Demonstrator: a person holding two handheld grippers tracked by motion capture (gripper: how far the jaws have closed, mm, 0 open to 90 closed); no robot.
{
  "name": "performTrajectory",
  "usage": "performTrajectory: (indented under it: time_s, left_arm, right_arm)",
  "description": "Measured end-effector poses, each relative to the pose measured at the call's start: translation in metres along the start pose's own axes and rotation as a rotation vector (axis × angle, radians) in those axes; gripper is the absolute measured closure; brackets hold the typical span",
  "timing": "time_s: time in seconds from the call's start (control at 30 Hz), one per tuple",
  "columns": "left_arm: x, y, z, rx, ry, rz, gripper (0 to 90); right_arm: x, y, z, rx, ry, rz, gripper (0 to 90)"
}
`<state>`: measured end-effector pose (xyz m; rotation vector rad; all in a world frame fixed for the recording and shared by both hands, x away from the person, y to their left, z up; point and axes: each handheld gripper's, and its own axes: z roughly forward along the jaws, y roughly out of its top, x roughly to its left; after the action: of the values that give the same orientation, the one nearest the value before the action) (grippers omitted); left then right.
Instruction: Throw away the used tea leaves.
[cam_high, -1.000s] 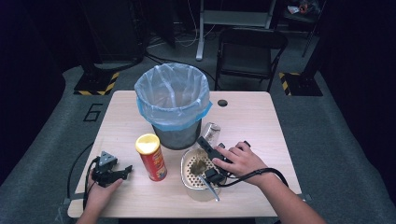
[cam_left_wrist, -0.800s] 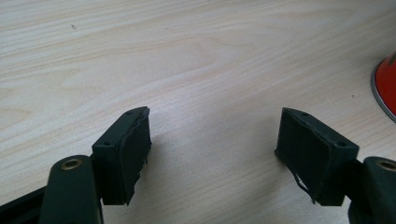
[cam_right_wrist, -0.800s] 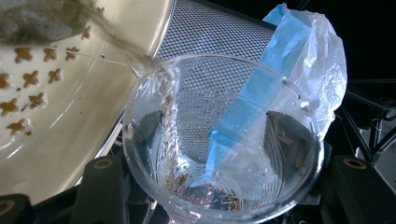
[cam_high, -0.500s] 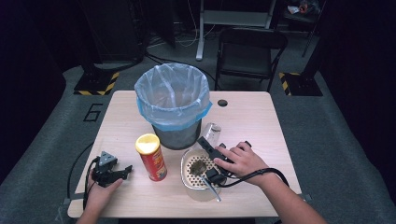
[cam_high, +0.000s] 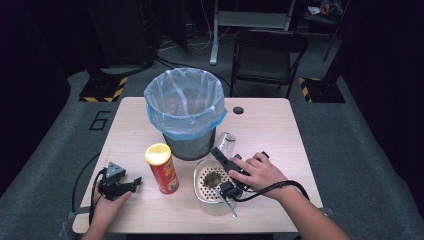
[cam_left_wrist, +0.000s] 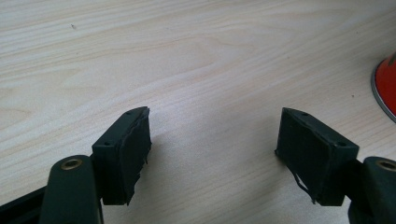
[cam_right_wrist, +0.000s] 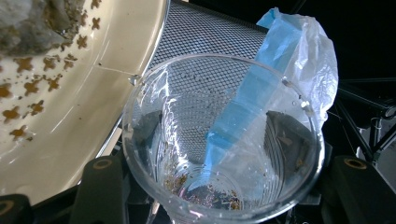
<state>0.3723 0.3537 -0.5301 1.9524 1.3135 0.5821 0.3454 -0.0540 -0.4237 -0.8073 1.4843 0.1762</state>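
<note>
1. A clear plastic cup (cam_right_wrist: 219, 144) is pinched by the right tongs (cam_high: 227, 150); in the right gripper view one black jaw is seen on each side of the cup wall, and the cup mouth is turned toward the camera.
2. In the high view the cup (cam_high: 226, 142) is held lying on its side, between the mesh bin (cam_high: 187, 145) with its blue-edged liner and the white plate (cam_high: 202, 192). It is not over the bin opening.
3. The cup is judged to be nearly emptied: only brown crumbs and some drops are seen at its bottom. Whether anything was poured out of it cannot be told.
4. A dark lump of leftover food (cam_high: 211, 179) is seen on the plate, with a metal utensil (cam_high: 226, 202) resting across the rim. The clearing of the plate is judged as not yet done.
5. The red chip can (cam_high: 162, 169) with the yellow lid stands upright on the tabletop (cam_high: 270, 130), untouched, just left of the plate.
6. The left tongs (cam_left_wrist: 212, 154) are spread apart and nothing is between them; they are kept low over bare wood near the front left corner.
7. Hard to make out: the inside of the bin is veiled by the liner, so its content cannot be told. The plate edge nearest the right hand (cam_high: 257, 175) is covered by that hand. Only a red sliver of the can (cam_left_wrist: 387, 86) is cut in at the edge of the left gripper view.
</note>
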Motion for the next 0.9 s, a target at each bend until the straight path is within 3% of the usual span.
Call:
performTrajectory:
  time_s: [0.33, 0.73, 0.77, 0.87, 0.9]
  left_arm:
    - [0.0002, 0.0001, -0.0001, 0.0, 0.002, 0.003, 25.8]
    - [0.0, 0.0, 0.0, 0.0, 0.0, 0.0, 25.7]
    - [0.0, 0.0, 0.0, 0.0, 0.0, 0.0, 25.7]
    - [0.0003, 0.0001, -0.0002, 0.001, 0.003, 0.005, 25.7]
    - [0.0003, 0.0001, -0.0002, 0.001, 0.003, 0.006, 25.7]
  right_arm:
    - [-0.0012, 0.0003, -0.0001, -0.009, -0.016, -0.015, 38.3]
    - [0.0008, 0.0003, -0.0012, -0.001, -0.026, 0.009, 38.2]
    - [0.0, 0.0004, -0.0016, -0.006, 0.018, -0.025, 38.1]
    - [-0.0006, 0.0008, -0.0017, -0.006, 0.003, -0.026, 38.1]
    - [-0.0017, 0.0009, -0.0011, -0.009, -0.022, -0.023, 38.1]
